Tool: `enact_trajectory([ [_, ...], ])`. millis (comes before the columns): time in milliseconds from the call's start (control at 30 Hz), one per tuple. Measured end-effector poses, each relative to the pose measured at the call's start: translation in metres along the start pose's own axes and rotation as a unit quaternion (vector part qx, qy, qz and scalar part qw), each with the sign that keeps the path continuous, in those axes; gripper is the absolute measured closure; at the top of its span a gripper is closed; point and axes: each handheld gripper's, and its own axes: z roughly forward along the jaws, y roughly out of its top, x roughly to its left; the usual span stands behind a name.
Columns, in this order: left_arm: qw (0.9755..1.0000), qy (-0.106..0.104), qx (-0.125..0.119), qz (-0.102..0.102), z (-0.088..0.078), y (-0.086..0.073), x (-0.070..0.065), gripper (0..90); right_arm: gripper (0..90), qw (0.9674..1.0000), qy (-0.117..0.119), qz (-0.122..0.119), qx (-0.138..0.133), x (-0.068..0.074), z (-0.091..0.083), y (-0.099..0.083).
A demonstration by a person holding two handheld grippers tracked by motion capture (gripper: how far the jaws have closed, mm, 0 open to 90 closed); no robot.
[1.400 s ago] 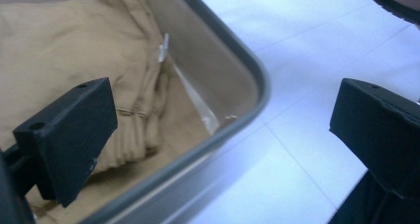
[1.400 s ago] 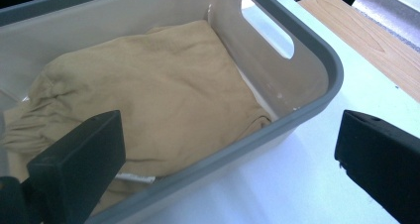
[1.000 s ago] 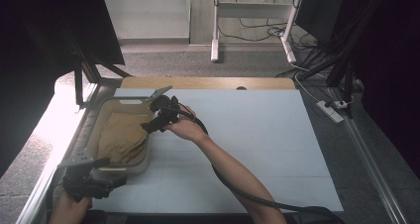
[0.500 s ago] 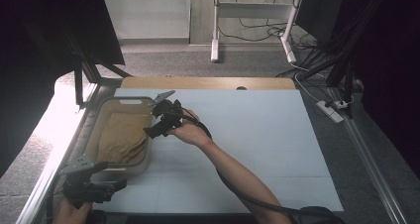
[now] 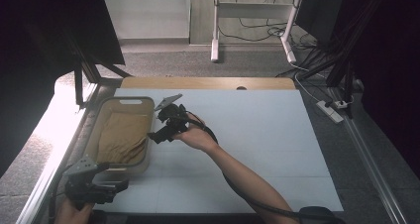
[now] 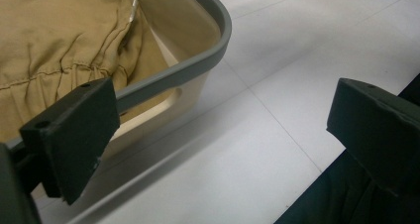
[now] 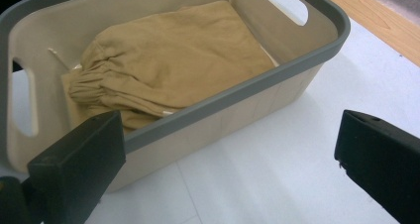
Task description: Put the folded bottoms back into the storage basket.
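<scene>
A beige plastic basket with a grey rim [image 5: 144, 135] stands on the white counter [image 5: 257, 135] at its left side, a cut-out handle slot at each short end. Inside it lies a tan cloth garment with a gathered elastic hem [image 5: 121, 137], folded loosely and covering most of the basket floor; in the right gripper view the garment [image 7: 168, 65] has its gathered hem toward the left of that view, and a pale strip of the basket bottom shows beside it.

The right tongs [image 5: 157, 136] hang just beside the basket's right wall, about midway along it, held by a hand [image 5: 197, 135] whose forearm runs in from the near right edge. The jaws are spread wide and grip nothing; in the right gripper view the basket [image 7: 237, 97] and bare counter lie between and beyond them.

The left tongs [image 5: 116, 186] sit at the near left corner of the counter, just near of the basket's near end, level with the surface. These too stand wide apart and empty. In the left gripper view one jaw overlaps the basket's grey rim [image 6: 198, 65] at its near corner, with the garment [image 6: 59, 40] beyond it, and the other jaw is over the counter's near edge.
</scene>
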Motion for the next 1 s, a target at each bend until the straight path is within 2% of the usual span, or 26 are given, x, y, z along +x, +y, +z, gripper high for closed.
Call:
enact_trajectory([
  [200, 1.0, -0.002, -0.001, 0.001, 0.0, 0.0, 0.0, 1.3, 0.0, 1.0, 0.002, -0.006, -0.002, 0.003, -0.011, -0.005],
  [700, 0.9992, -0.023, -0.016, -0.028, -0.003, -0.002, 0.007, 1.4, 0.0, 1.0, 0.005, -0.004, -0.008, 0.008, -0.035, -0.022],
  [1000, 0.9993, -0.024, -0.017, -0.023, -0.003, -0.002, 0.007, 1.4, 0.0, 0.9999, 0.007, -0.01, -0.005, 0.01, -0.048, -0.03],
])
